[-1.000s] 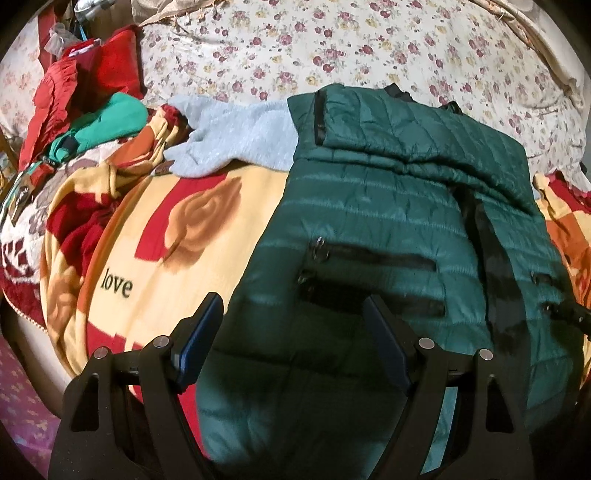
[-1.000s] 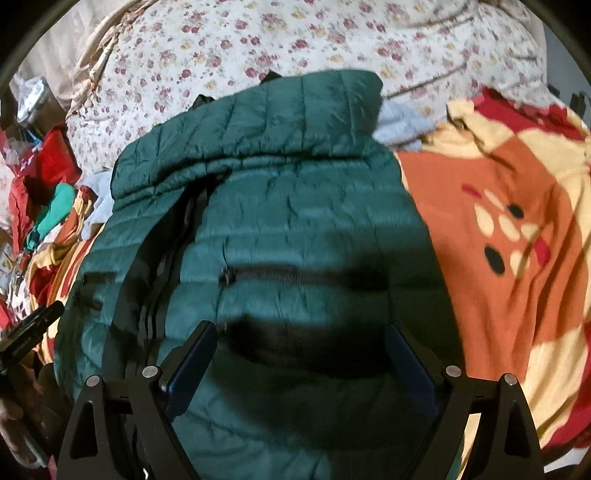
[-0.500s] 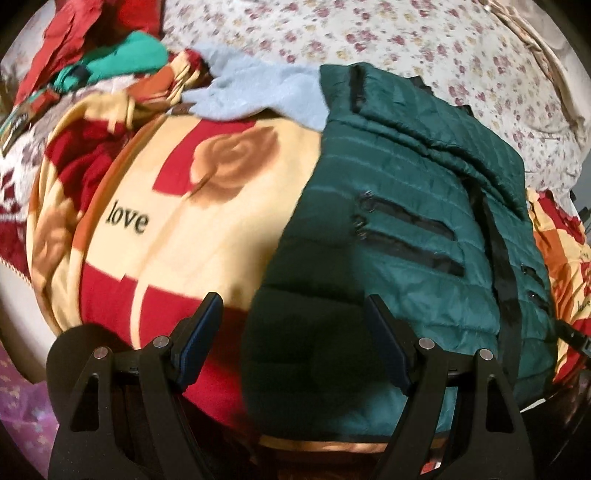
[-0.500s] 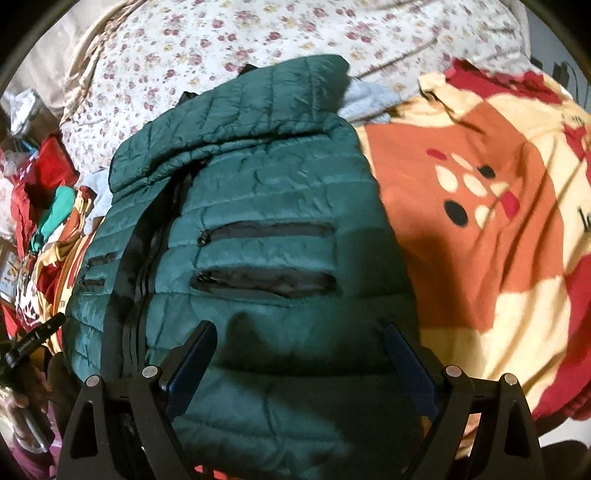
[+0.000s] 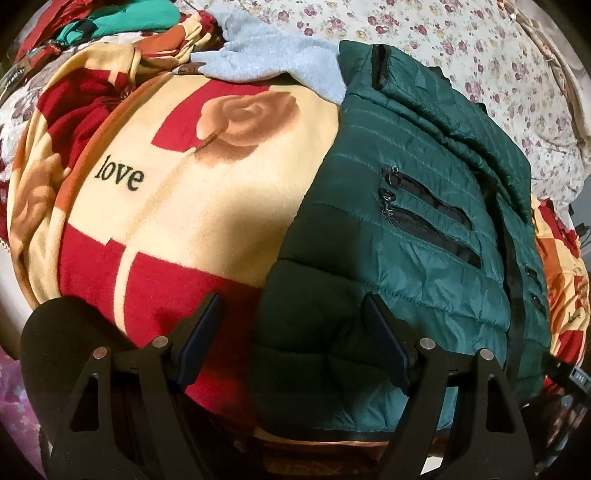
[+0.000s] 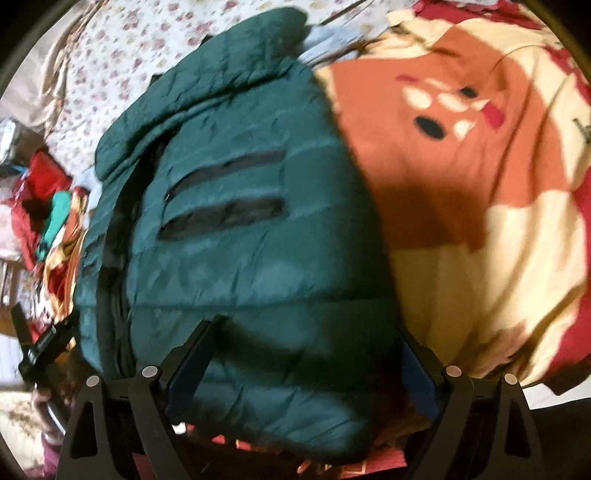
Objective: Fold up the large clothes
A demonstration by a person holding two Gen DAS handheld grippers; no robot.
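A dark green quilted puffer vest (image 5: 424, 236) lies flat, front up, on a fleece blanket (image 5: 207, 206) printed with roses, red blocks and the word "love", spread over a bed. Its collar points away from the cameras toward a floral sheet (image 5: 461, 44), and its hem lies at the near edge of the bed. Two black zipped pockets (image 5: 428, 218) sit on each front panel, with a black zipper line running down the middle.

The left gripper (image 5: 291, 343) hovers over the vest's near left hem corner, jaws standing wide apart with nothing pinched; the blanket shows under one finger and the vest's edge under the other. The right gripper (image 6: 306, 365) hangs above the near right part of the hem, jaws likewise spread wide and empty; this view is blurred.

A light blue garment (image 5: 273, 62) lies beside the collar, touching the vest, and red and teal clothes (image 5: 122, 22) are heaped further off
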